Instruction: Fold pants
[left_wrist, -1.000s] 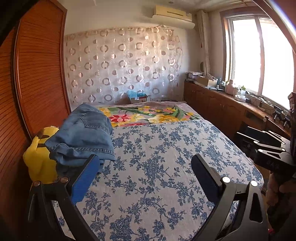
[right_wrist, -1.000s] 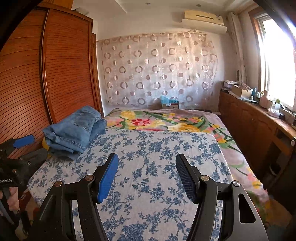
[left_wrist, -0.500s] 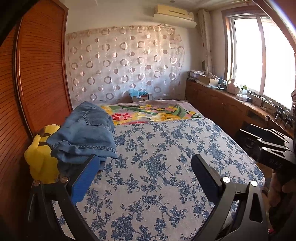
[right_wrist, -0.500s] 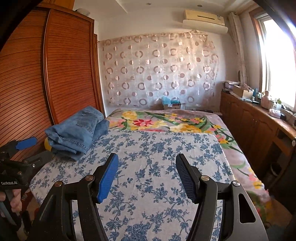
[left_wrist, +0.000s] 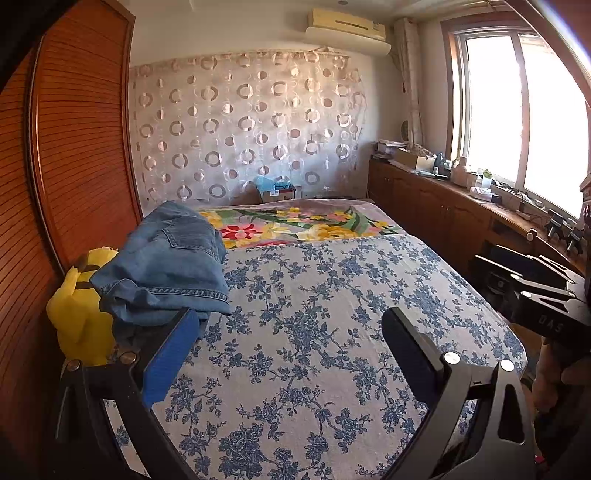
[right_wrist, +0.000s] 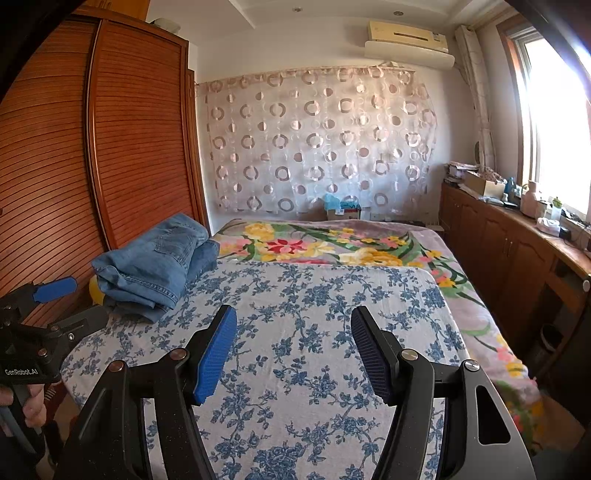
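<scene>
On my far left stands the slatted wooden wardrobe (right_wrist: 140, 140), and pressed near its foot a yellow soft toy (left_wrist: 79, 317) sits at the bed's corner, partly under the jeans (left_wrist: 168, 266). Those jeans lie in a thick, layered bundle on the left edge of the blue-flowered bedspread (left_wrist: 332, 332), out of the open middle, which I take as a spot for a pile kept aside; whether they are a finished fold or a heap waiting to be spread flat, I cannot settle from here. My left gripper (left_wrist: 284, 354) hovers low just short of the bundle, jaws apart and empty. Further right, my right gripper (right_wrist: 293, 354) hangs over the bare middle of the bedspread, jaws likewise apart, holding nothing, well clear of the jeans.
</scene>
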